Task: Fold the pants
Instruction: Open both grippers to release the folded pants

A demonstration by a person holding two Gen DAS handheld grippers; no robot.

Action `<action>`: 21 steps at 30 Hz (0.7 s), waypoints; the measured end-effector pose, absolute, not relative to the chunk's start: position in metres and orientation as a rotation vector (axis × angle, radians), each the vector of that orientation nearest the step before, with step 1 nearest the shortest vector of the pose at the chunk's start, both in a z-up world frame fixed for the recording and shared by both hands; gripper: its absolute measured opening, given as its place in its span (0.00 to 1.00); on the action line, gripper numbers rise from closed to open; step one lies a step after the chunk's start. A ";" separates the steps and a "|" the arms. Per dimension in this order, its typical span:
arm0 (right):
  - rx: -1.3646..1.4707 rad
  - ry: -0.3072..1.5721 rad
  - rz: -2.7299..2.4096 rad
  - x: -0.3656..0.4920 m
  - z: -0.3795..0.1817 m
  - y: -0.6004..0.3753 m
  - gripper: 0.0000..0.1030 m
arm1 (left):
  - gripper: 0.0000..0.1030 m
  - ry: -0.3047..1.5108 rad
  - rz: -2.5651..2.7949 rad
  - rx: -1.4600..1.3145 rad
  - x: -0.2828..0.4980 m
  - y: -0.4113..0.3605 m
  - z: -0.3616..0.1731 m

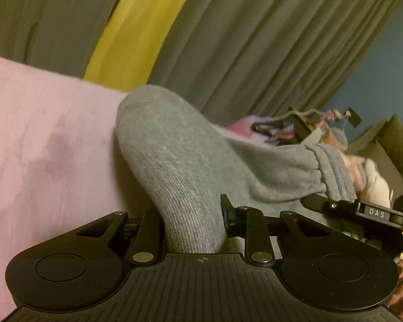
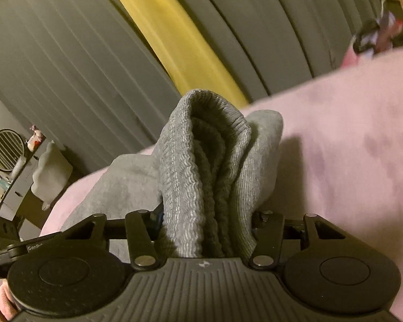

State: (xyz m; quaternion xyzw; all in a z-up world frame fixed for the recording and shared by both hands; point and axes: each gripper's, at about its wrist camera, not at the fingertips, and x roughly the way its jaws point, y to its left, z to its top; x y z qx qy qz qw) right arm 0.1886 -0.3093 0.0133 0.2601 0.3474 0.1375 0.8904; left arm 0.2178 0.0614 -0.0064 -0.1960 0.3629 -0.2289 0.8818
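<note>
Above the pink bedspread, left claw and right claw each clamp bunched grey pants.

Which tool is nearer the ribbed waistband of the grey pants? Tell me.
Right. The right tool is clamped on the bunched ribbed waistband itself. The left tool grips smooth grey fabric of the pants, apart from the waistband, which lies off to its right.
</note>
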 end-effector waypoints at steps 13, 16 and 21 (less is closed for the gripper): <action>0.579 0.673 -0.004 0.137 -0.003 -0.354 0.96 | 0.87 0.687 -0.287 -0.037 0.134 0.035 -0.026; 0.658 0.723 -0.008 0.120 -0.029 -0.345 0.96 | 0.85 0.699 -0.324 0.154 0.110 -0.001 -0.044; 0.566 0.707 0.053 0.122 -0.022 -0.325 0.96 | 0.80 0.693 -0.247 0.166 0.128 -0.015 -0.054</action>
